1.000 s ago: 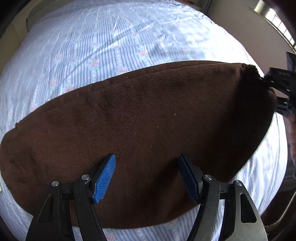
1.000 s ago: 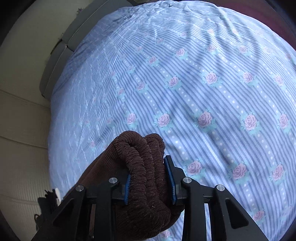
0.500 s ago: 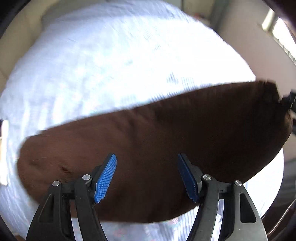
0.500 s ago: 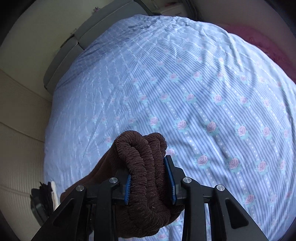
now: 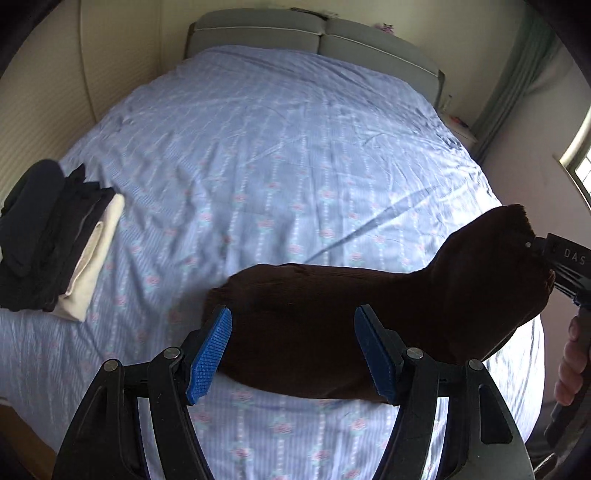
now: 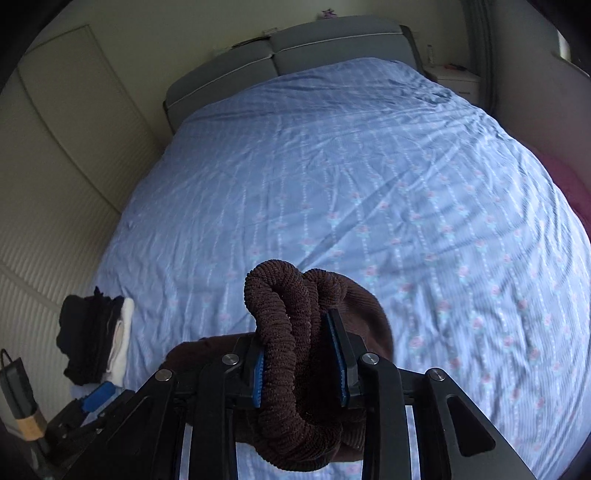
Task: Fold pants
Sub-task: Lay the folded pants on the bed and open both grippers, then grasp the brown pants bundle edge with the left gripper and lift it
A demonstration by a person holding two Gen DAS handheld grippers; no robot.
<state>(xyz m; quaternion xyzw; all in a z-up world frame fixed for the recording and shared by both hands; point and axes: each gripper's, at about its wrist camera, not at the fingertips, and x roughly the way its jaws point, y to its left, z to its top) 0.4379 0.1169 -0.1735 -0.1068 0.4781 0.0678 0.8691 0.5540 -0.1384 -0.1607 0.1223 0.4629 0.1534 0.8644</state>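
Note:
The folded brown corduroy pants hang above the blue floral bed sheet, held up at their right end. My right gripper is shut on a bunched thick edge of the pants; it also shows at the right edge of the left wrist view. My left gripper is open and empty, its blue pads either side of the near part of the pants, apparently not touching them.
A stack of folded dark and cream clothes lies at the bed's left edge, also in the right wrist view. A grey headboard stands at the far end. A nightstand and window are at right.
Both grippers have risen away from the bed. The pants, lying flat a second ago, are now lifted by the right gripper. The left gripper stays open.

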